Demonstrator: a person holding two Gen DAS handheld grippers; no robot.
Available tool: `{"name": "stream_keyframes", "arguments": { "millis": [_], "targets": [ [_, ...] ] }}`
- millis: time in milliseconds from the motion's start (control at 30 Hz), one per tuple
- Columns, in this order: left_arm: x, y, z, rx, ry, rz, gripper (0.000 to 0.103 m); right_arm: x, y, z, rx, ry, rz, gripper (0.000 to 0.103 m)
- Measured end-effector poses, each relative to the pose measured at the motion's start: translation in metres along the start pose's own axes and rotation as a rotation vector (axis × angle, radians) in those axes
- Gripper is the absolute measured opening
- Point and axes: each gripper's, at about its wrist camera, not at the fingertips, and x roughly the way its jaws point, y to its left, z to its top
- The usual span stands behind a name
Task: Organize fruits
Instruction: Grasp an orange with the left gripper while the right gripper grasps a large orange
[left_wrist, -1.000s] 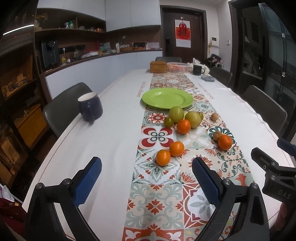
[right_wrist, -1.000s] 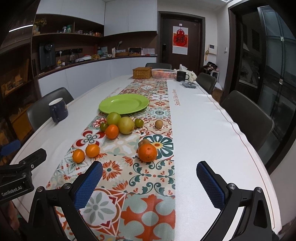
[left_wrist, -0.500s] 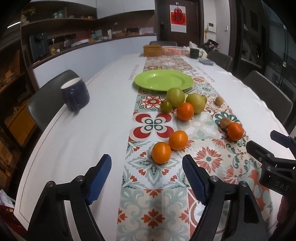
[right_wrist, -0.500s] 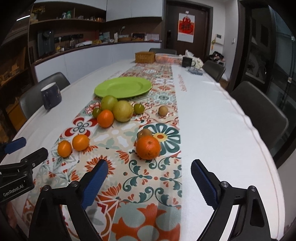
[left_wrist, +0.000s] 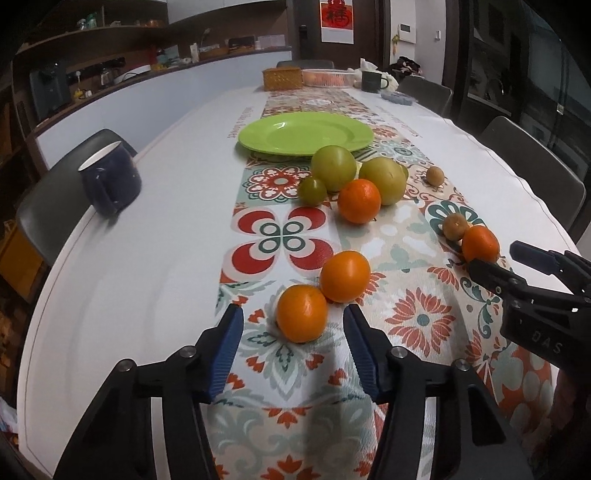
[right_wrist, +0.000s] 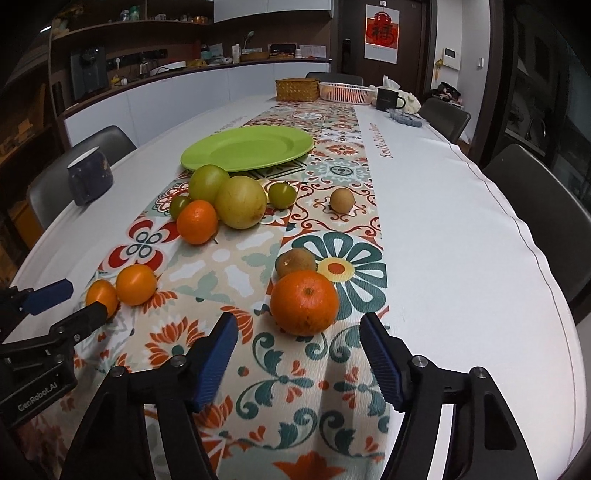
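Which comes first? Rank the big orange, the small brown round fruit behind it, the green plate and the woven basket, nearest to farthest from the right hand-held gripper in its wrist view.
1. Big orange, just ahead of the closing right hand-held gripper, not yet gripped.
2. Small brown round fruit, directly behind the orange.
3. Green plate, mid-table, left.
4. Woven basket, far end.

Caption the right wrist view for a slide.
Right gripper closing toward an orange on the patterned runner, not yet touching; green plate beyond.
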Motion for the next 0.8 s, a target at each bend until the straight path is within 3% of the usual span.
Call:
{"name": "stream_keyframes", "arguments": {
  "millis": [367, 467, 800],
  "targets": [
    [0.02, 0.001, 0.006, -0.018, 0.059, -0.04, 0.032, 0.02, -0.003, 0.008, 0.015, 0.033, 0.01, 0.05],
    [0.021, 0.003, 0.007, -0.029, 0.059, -0.049, 0.032, 0.022, -0.003, 0.009, 0.009, 0.03, -0.001, 0.044],
    [0.011, 0.002, 0.008, -0.019, 0.047, -0.054, 0.031, 0.009, 0.002, 0.009, -0.016, -0.005, 0.026, 0.043]
  ]
}}
